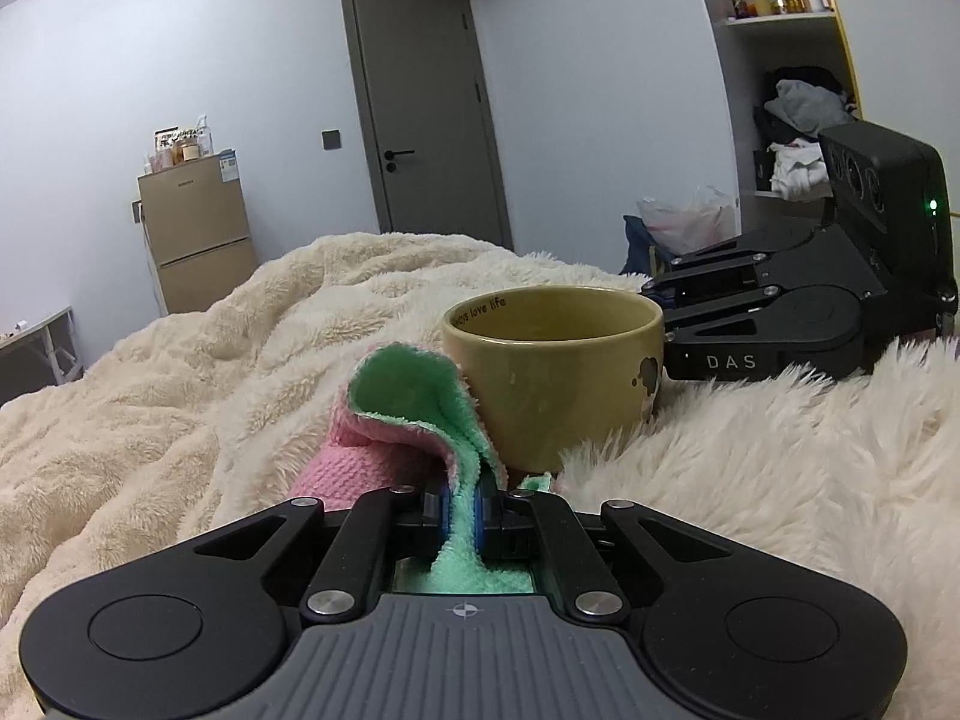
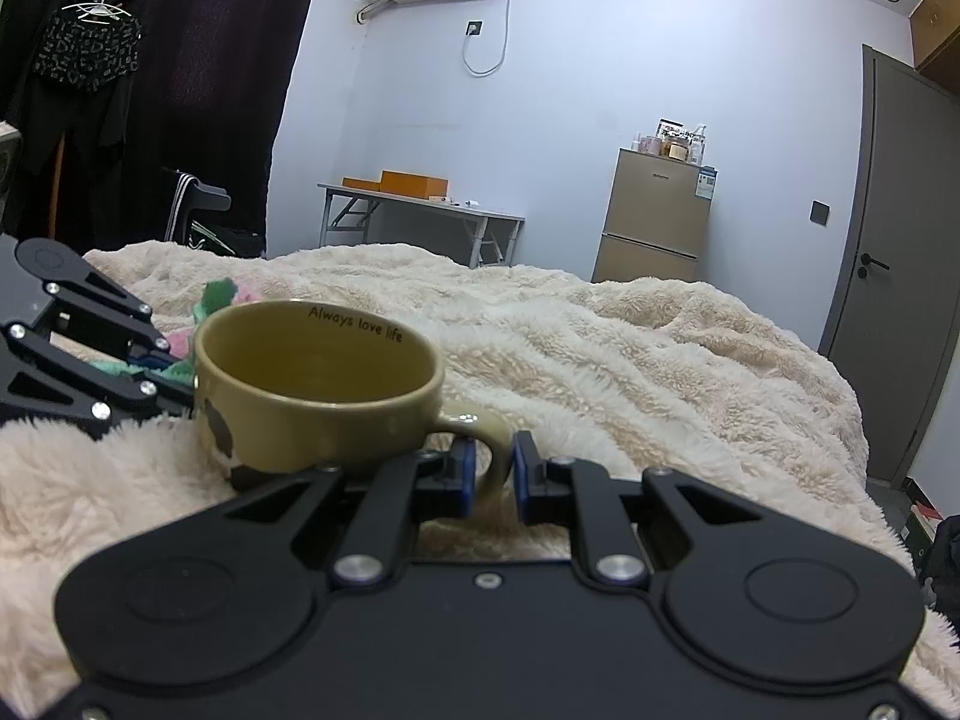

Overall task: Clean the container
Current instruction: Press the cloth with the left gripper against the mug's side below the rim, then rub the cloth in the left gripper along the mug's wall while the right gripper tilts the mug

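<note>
Mug rim clear; cloth touches its side.

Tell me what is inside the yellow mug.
The yellow mug shows only bare inner wall and the lettering "Always love life" under the rim. No cloth is inside. Its bottom is hidden by the near wall in both views.

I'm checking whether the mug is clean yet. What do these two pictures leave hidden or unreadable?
- Olive-yellow ceramic mug floor: both wrist views, hidden by its own near wall.
- Mug handle: right wrist view, lower part behind the right tongs; in the left wrist view, behind the mug's body.
- Pink and green terry cloth: right wrist view, mostly behind the mug and the left tongs.
</note>
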